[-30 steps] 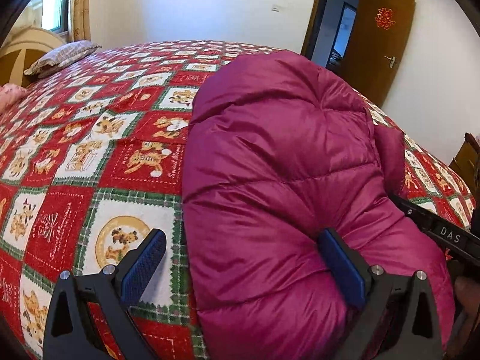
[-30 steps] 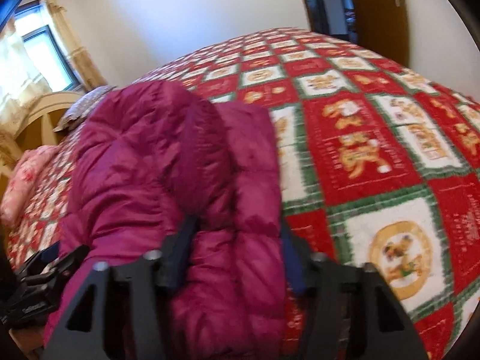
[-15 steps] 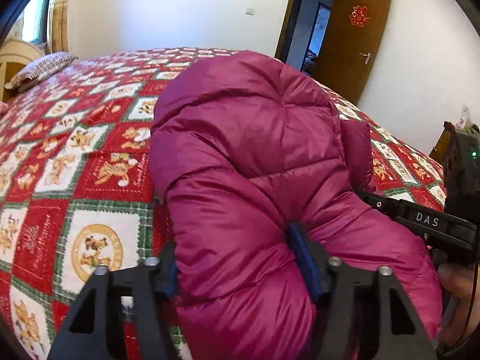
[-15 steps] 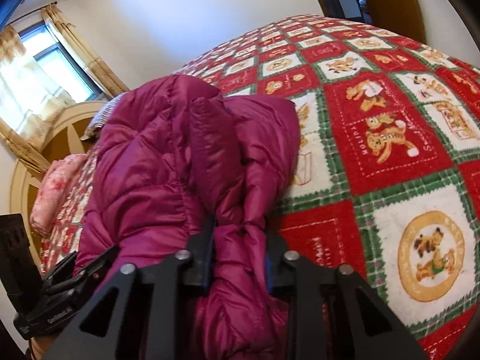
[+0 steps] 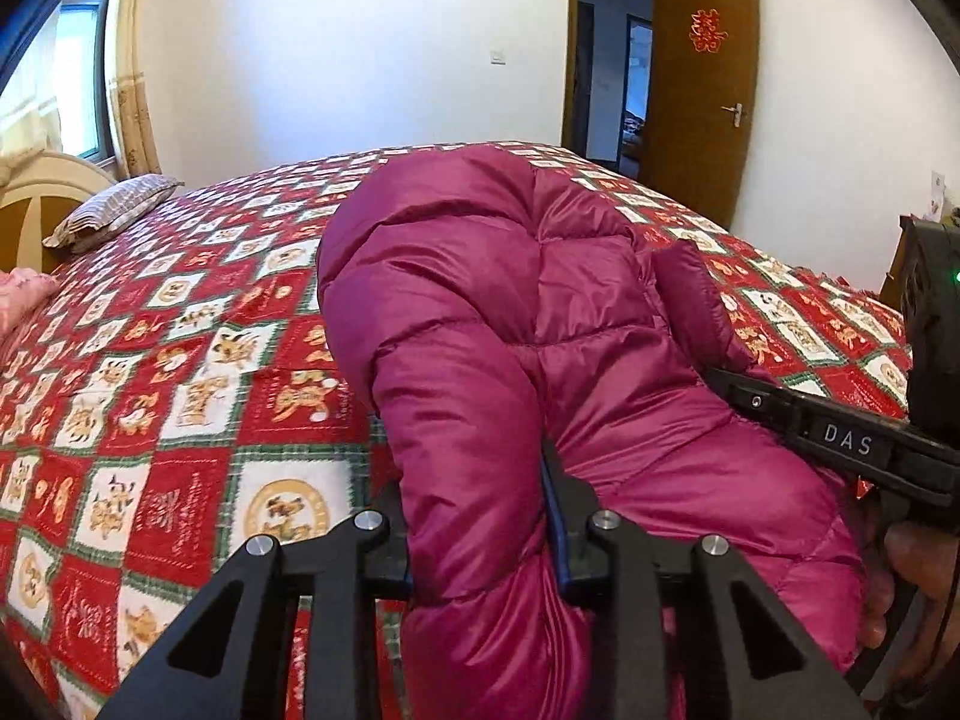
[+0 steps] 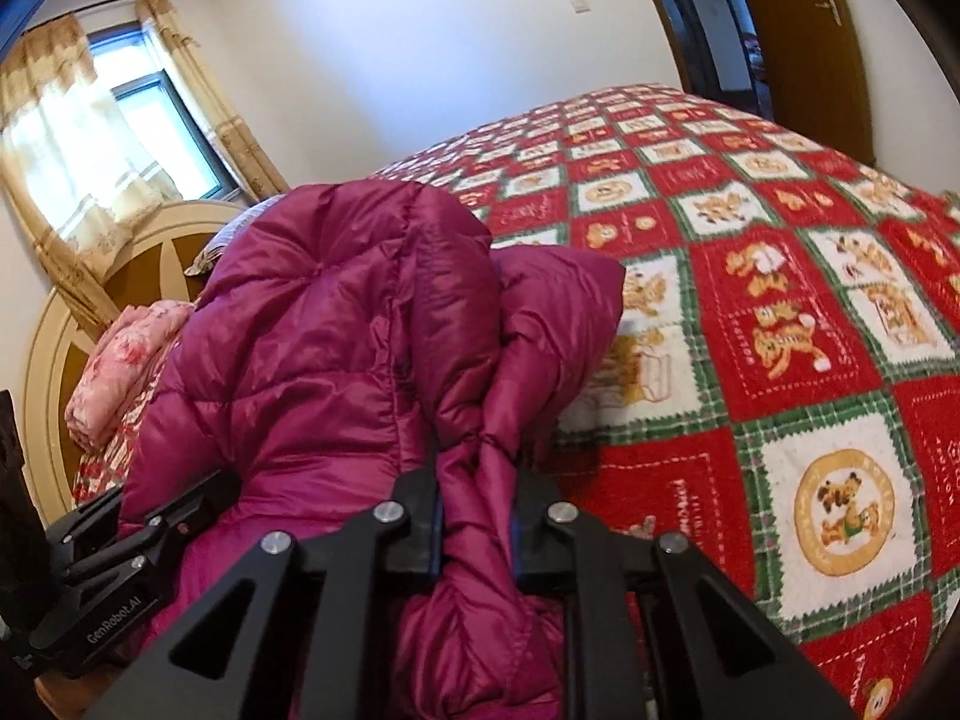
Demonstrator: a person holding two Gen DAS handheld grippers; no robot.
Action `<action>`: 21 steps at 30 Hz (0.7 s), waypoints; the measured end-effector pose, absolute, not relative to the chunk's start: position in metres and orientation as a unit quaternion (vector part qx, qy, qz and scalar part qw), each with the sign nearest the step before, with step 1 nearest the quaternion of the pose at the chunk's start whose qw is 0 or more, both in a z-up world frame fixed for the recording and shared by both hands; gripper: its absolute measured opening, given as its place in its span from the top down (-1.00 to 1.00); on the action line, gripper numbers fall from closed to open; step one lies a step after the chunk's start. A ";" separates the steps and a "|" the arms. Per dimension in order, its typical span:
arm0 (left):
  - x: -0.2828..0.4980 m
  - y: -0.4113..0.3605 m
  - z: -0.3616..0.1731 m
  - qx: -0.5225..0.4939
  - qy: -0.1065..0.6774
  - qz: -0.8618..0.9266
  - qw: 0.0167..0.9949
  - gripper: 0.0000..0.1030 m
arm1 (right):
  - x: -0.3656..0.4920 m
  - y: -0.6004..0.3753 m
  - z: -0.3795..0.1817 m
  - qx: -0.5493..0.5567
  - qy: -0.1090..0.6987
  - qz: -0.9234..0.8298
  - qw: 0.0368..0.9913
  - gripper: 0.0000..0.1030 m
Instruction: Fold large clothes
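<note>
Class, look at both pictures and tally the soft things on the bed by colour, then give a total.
Magenta: 1, the puffer jacket
Pink: 1, the folded floral bedding
Grey striped: 1, the pillow
Red, green and white: 1, the quilt
Total: 4

Magenta quilted jacket [image 5: 492,312] on red-white-green checked bedspread [image 5: 180,360] with what look like bear motifs

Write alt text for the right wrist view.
The right gripper is closing on a bunched fold of a magenta puffer jacket, which lies on a bed under a red, white and green patchwork quilt. The left gripper is at the jacket's left edge.
</note>
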State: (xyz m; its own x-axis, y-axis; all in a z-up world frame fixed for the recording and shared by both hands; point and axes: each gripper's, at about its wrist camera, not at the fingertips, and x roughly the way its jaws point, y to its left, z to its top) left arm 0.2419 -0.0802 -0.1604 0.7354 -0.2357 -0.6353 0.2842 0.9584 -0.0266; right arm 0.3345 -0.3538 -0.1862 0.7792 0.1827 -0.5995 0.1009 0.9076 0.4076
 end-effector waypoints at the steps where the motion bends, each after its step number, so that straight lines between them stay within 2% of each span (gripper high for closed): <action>1: 0.240 -0.077 -0.159 0.035 0.334 -0.137 0.932 0.40 | 0.336 -0.351 -0.186 0.211 0.331 0.024 0.919 0.65; 21: 0.209 -0.015 -0.131 0.017 0.308 -0.095 0.947 0.42 | 0.368 -0.293 -0.157 0.167 0.320 0.063 0.930 0.65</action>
State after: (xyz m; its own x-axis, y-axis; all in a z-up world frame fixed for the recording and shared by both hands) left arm 0.2095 -0.0148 -0.1307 0.7924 -0.1702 -0.5858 0.1913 0.9812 -0.0264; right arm 0.3682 -0.2929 -0.1565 0.7872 0.2240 -0.5745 -0.0099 0.9362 0.3515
